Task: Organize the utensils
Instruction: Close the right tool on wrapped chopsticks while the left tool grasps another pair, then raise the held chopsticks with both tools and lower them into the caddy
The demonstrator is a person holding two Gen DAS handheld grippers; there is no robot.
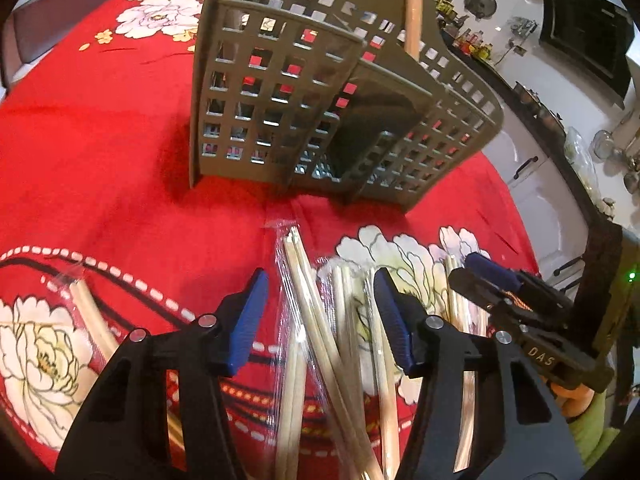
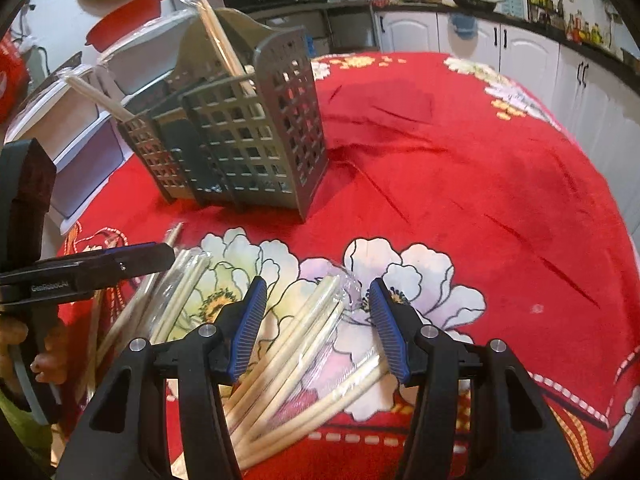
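Pale wooden chopsticks point(image 1: 316, 320), sealed in pairs inside clear plastic sleeves, lay in a loose heap on the near part of the bench point(image 1: 120, 140), which was covered in a red cloth with white flowers. They looked light, thin and stiff, but the film wrap would likely be slippery, so a hold across the middle of one sleeved pair seemed safest.

The left hand-held gripper point(image 1: 320, 312) hovered over one wrapped pair, its blue pads apart on either side and not pressing. The right hand-held gripper point(image 2: 318, 320) stood likewise unclenched over another bundle of chopsticks point(image 2: 292, 344), gripping nothing.

Beyond the heap stood a grey slotted utensil caddy point(image 1: 280, 100), upright on the cloth, with a few wrapped chopsticks already standing in its compartments. Kitchen cabinets point(image 2: 480, 48) lined the background.
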